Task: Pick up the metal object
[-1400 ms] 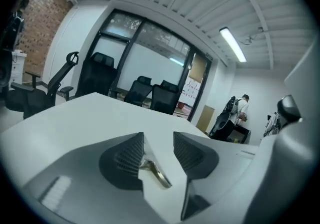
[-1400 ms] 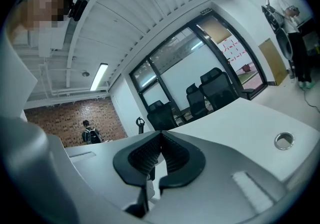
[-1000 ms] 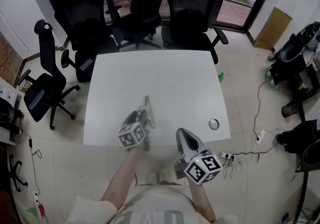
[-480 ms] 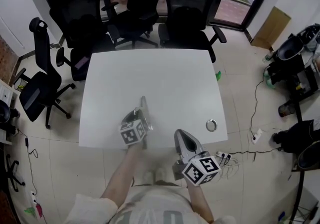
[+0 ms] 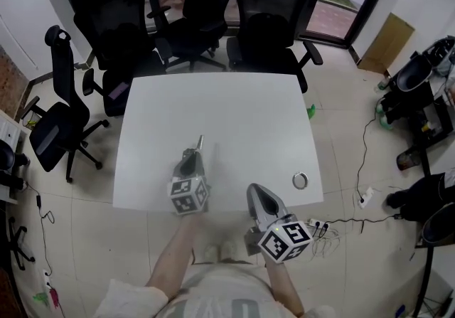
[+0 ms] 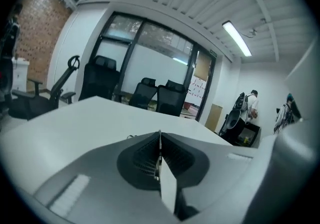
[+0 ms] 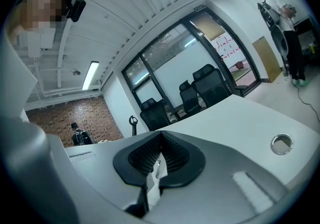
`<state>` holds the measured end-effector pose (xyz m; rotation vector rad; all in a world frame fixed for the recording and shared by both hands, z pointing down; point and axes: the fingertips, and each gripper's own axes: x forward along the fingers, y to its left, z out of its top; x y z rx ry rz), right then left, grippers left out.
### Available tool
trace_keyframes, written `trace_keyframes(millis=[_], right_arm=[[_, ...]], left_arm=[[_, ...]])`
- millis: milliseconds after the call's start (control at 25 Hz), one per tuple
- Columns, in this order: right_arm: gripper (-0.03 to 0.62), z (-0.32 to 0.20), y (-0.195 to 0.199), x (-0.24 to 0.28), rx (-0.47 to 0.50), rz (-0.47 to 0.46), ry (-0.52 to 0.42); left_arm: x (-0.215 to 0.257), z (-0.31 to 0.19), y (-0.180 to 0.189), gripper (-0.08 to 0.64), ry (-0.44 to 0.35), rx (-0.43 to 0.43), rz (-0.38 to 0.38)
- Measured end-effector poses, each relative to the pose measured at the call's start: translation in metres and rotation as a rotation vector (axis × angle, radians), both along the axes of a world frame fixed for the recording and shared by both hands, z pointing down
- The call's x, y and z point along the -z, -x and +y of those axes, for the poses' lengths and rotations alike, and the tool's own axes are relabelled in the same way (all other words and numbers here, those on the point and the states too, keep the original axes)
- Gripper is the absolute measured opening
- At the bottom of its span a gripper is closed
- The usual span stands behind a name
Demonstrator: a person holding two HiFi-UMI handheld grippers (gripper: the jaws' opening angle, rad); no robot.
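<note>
Though closed, the left hand-held gripper (image 5: 199, 141) holds nothing.

left hand-held gripper (image 5: 199, 141) is over the white bench (image 5: 242, 110), jaws just been closing with nothing between them. metal ring (image 5: 301, 181) lies nearer the right hand-held gripper (image 5: 254, 190). black chairs (image 5: 266, 11) at the far edge.

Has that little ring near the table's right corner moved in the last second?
No. The ring lies in the same spot, just inside the table's right front corner.
</note>
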<state>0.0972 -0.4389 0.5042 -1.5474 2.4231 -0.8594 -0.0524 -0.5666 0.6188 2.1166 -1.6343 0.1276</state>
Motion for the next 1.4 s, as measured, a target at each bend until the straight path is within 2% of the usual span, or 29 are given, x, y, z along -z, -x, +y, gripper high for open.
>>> trace_keyframes(millis=[240,320,400,560,760,920,1080,1400], right_arm=[[0.011,-0.017,0.017,0.013,0.026,0.018,-0.057],[0.011,-0.024,0.023,0.025,0.026,0.03,-0.093],[0.011,-0.029,0.027,0.037,0.023,0.043,-0.131],[0.012,-0.031,0.03,0.054,0.008,0.068,-0.186],[0.011,-0.019,0.03,0.051,-0.001,0.076,-0.172],[0.011,-0.006,0.03,0.047,-0.005,0.082,-0.161],[0.011,0.003,0.032,0.051,-0.015,0.085,-0.169],[0.011,0.04,0.045,0.049,-0.049,0.103,-0.155]], left_arm=[[0.1,0.029,0.019,0.003,-0.271,0.038,-0.182],[0.139,0.043,0.024,0.003,-0.358,0.048,-0.19],[0.164,0.058,0.03,0.003,-0.408,0.055,-0.188],[0.171,0.079,0.04,0.003,-0.446,0.061,-0.23],[0.172,0.096,0.046,0.003,-0.45,0.069,-0.24],[0.18,0.106,0.045,0.003,-0.452,0.072,-0.213],[0.187,0.114,0.048,0.003,-0.497,0.065,-0.236],[0.177,0.144,0.067,0.003,-0.464,0.053,-0.187]])
